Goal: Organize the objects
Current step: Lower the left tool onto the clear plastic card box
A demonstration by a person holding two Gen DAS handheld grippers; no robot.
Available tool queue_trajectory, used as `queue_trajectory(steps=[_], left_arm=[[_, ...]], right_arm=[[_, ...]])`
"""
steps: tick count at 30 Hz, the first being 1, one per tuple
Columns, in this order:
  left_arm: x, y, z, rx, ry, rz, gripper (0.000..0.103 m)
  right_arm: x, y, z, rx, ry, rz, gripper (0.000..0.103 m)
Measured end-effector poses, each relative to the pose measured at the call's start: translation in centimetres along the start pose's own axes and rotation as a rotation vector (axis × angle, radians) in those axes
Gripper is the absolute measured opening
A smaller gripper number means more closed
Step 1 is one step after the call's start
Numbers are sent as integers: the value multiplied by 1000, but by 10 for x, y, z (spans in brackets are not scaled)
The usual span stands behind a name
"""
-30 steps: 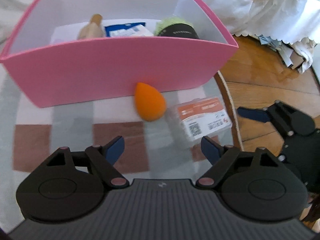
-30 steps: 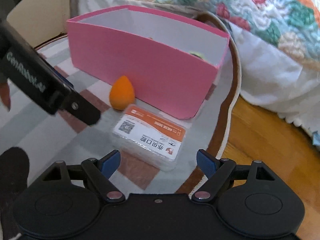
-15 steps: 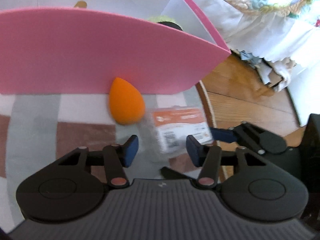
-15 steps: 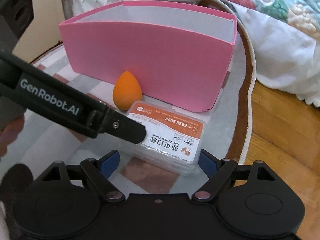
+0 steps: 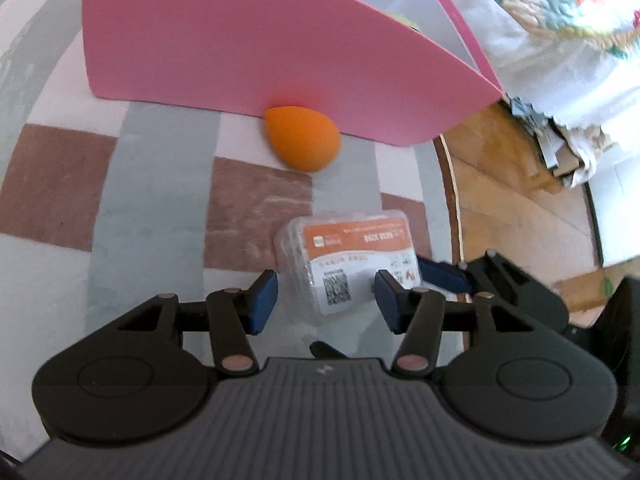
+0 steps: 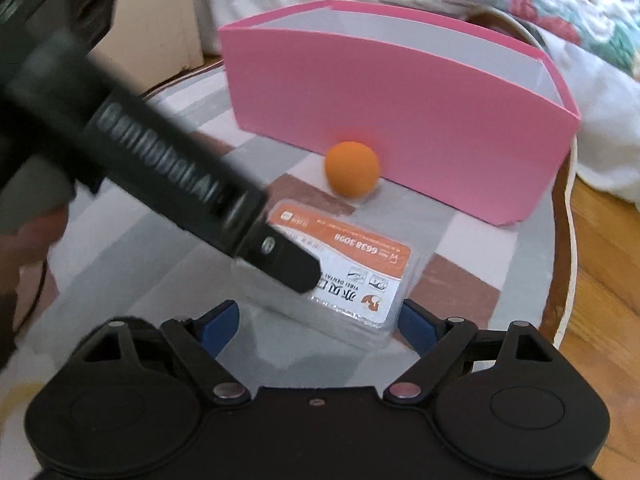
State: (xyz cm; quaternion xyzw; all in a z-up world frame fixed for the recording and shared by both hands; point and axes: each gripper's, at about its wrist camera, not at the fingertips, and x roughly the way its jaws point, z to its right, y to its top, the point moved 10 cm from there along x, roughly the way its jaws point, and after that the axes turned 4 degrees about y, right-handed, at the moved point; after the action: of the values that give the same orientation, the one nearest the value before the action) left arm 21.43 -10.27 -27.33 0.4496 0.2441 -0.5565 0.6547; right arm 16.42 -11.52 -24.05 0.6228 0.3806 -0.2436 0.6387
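Note:
A clear plastic case [image 5: 348, 264] with an orange and white label lies flat on the checked rug [image 5: 156, 184]. My left gripper [image 5: 326, 300] hangs over its near end with the jaws opening, and the case shows between the fingers without a clear grip. In the right wrist view one left finger [image 6: 292, 264] crosses over the case [image 6: 360, 276]. My right gripper [image 6: 320, 320] stands open and wide, straddling the case's long side. One right finger [image 5: 440, 274] sits by the case's right edge. An orange egg-shaped sponge [image 5: 302, 138] rests against the pink box [image 5: 260, 40].
The pink box's [image 6: 400, 112] near wall hides what is inside it. The round rug ends at a brown border [image 6: 564, 240], with wood floor [image 5: 520, 200] beyond. A quilted bed with a white skirt [image 5: 560, 60] stands behind. A person's hand [image 6: 24, 240] holds the left gripper.
Both grippers have come down and in toward the plastic case. The left jaws narrowed from wide apart, and the left view rolled. The box's contents have dropped out of sight.

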Motion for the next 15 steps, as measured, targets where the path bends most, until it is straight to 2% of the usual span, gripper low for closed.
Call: queue_trajectory(steps=[9,11,15], left_arm=[[4,3,2,3,-33,43,52],[4,3,2,-3,-34,35,52],[0,1,2,8,-24,-4,50]], right_arm=[[3,-1,6,40,-2,16,90],[4,0,2,36,-3,19,93],[4,1,-3,45,-23,21,92]])
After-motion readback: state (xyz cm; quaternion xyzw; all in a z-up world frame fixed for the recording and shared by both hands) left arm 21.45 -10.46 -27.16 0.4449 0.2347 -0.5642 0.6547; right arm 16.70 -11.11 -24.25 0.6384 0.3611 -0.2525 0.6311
